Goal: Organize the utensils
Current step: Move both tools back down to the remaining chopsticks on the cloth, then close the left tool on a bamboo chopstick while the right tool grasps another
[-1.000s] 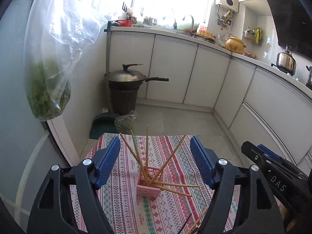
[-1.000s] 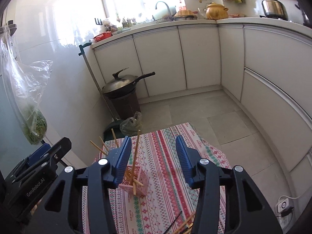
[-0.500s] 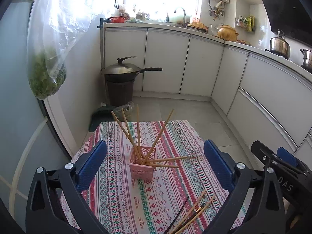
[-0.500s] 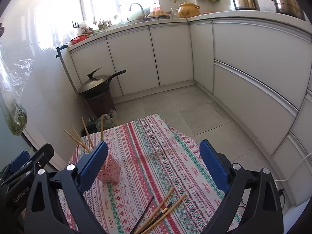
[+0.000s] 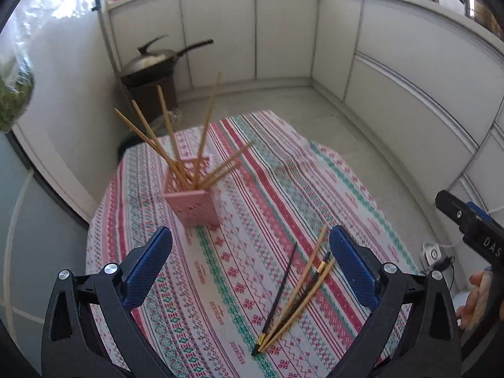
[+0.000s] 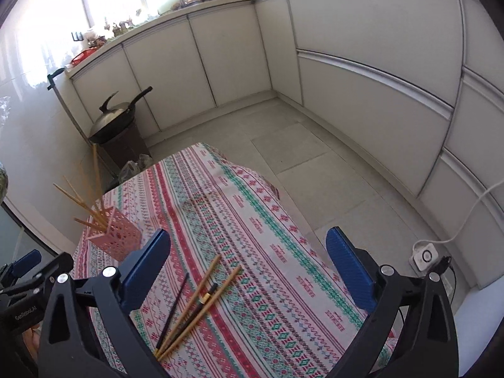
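Both the left claw and the right claw are held wide apart, gripping nothing, above the cloth-covered surface. Loose chopsticks are spread between the left claw's fingers; a pink holder with upright chopsticks is seen farther back.

Bare cloth lies between the holder and the loose chopsticks. Sticks fan out above the holder, blocking approach from above. Both grippers gape wide, nothing between the fingers.
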